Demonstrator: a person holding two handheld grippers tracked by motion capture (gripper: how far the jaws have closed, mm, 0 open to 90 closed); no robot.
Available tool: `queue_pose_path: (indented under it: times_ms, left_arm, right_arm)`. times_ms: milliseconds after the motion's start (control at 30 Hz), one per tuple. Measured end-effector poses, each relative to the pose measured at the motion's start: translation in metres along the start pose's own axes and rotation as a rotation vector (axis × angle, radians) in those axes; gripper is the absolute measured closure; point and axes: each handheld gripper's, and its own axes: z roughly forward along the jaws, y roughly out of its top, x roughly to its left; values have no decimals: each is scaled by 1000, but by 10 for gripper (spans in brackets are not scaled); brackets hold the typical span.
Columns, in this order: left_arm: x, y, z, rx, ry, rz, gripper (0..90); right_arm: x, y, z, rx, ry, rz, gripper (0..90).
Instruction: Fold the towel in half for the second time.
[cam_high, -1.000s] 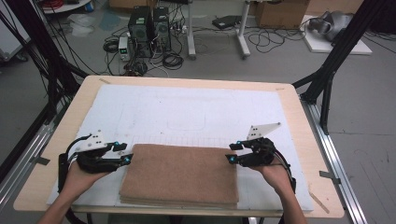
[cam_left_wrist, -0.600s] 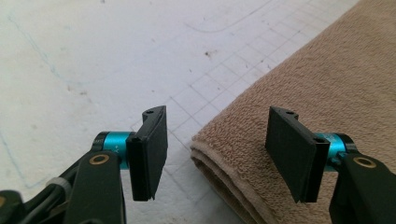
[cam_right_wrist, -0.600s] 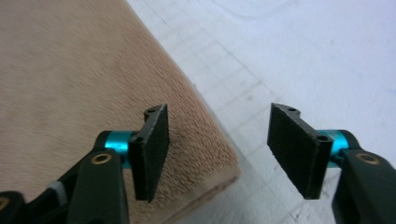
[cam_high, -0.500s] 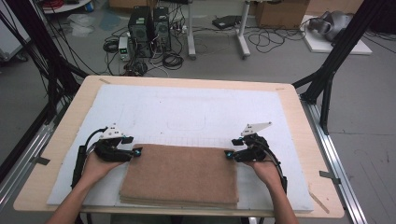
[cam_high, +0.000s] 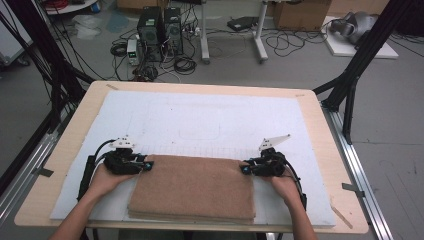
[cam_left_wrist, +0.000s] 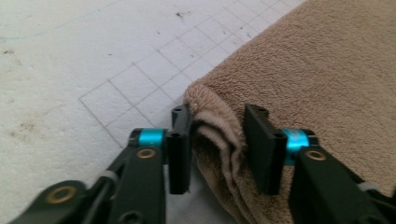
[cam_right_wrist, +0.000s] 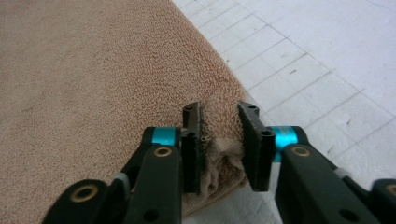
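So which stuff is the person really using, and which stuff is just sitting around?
In use:
- brown towel, folded on the white mat
- left gripper, jaws around one far corner
- right gripper, jaws around the other far corner

Just lying about:
- computer towers on the floor
- cables
- cardboard box

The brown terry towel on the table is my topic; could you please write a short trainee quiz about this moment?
1. True or false: the folded brown terry towel lies flat on the white gridded mat.
2. Which towel corners do the left gripper and right gripper straddle: A far, B near?
3. Fill in: each gripper's black jaws have towel fabric ____ them.

Key: 1 true; 2 A; 3 between.
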Motion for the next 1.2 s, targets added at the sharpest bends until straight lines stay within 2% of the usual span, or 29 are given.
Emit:
queue_pose_path:
  times_ms: [167,300,400,467,567,667,767,867,967,1067,1133,1167,1200]
  left_arm:
    - [-6,2,-6,-15,41,36,747]
    - [-6,7,-14,-73,68,23,759]
    - [-5,14,-18,-119,87,4,761]
    - [-4,19,-20,-135,103,-4,761]
    - [1,28,-18,-149,130,-12,761]
    - [9,40,-16,-174,150,-40,762]
    - [21,53,-14,-194,140,-81,762]
    - [30,65,-12,-188,157,-91,762]
    - [37,76,-12,-218,174,-115,762]
    - [43,88,-11,-249,199,-127,762]
    - [47,95,-7,-231,233,-117,747]
    - [49,96,-6,-227,261,-128,709]
    - [49,95,-3,-223,269,-154,655]
  right_arm:
    - [5,7,-5,12,-26,-43,787]
    - [4,16,-10,3,-35,-51,792]
    - [3,27,-11,14,-66,-72,792]
    - [-1,33,-14,-5,-83,-72,793]
    - [-8,45,-19,-30,-94,-69,792]
    - [-15,60,-22,-35,-117,-77,792]
    - [-24,73,-24,-39,-134,-63,792]
    - [-32,83,-25,-54,-145,-47,792]
    - [-38,94,-26,-55,-158,-44,792]
    - [-48,104,-27,-81,-177,-30,789]
    - [-53,112,-26,-94,-205,-26,749]
    - [-55,115,-25,-105,-226,-20,663]
    - [-57,117,-24,-115,-251,-10,613]
